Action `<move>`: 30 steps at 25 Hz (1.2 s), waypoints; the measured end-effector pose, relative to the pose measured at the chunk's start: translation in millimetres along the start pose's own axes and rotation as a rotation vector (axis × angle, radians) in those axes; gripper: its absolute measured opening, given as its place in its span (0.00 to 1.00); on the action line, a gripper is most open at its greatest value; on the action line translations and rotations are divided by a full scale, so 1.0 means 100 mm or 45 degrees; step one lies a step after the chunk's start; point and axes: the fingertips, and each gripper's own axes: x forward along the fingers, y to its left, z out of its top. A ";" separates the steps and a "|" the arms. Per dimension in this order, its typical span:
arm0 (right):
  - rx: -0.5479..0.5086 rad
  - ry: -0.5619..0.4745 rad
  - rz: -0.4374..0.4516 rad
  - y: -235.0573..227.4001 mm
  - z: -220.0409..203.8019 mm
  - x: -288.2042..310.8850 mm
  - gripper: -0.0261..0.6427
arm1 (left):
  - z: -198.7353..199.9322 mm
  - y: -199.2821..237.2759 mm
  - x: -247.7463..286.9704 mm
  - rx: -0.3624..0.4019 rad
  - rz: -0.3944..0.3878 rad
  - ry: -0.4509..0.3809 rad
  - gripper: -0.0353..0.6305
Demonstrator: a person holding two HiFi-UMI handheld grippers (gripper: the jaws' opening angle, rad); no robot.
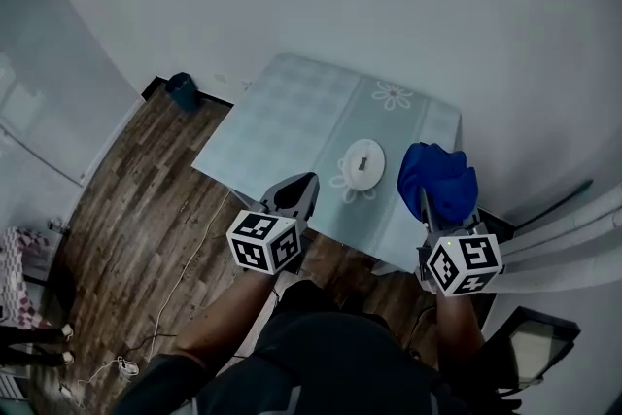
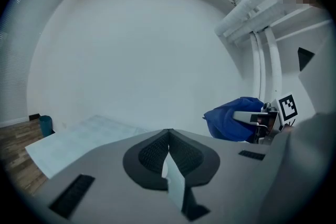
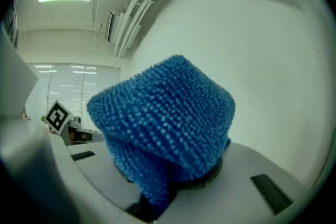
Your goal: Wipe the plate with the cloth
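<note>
A small white plate (image 1: pixel 364 160) sits on the table (image 1: pixel 292 121), which wears a pale blue checked cloth, toward its near right side. My right gripper (image 1: pixel 428 199) hovers over the table's right edge, shut on a bunched blue wiping cloth (image 1: pixel 439 175). In the right gripper view the cloth (image 3: pixel 163 123) fills the middle and hides the jaws. My left gripper (image 1: pixel 310 180) is at the table's near edge, left of the plate, its jaws shut with nothing in them (image 2: pixel 168 134). From the left gripper view the cloth (image 2: pixel 231 118) hangs off to the right. The plate appears in neither gripper view.
Wood floor lies left of the table, with a dark blue bin (image 1: pixel 181 90) by the wall and a cable (image 1: pixel 185 277) trailing across the boards. White pipes (image 1: pixel 573 238) run along the right. A white wall stands behind the table.
</note>
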 end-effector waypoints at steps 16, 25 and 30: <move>-0.044 0.237 -0.021 -0.46 -0.68 1.28 0.14 | -0.89 0.74 1.41 -0.092 -0.100 0.371 0.07; -0.129 0.491 0.008 -0.65 -1.42 1.97 0.14 | -1.56 0.94 2.11 -0.061 -0.177 0.639 0.23; -0.162 0.627 0.012 -0.76 -1.88 2.27 0.14 | -1.90 1.05 2.31 0.020 -0.163 0.801 0.25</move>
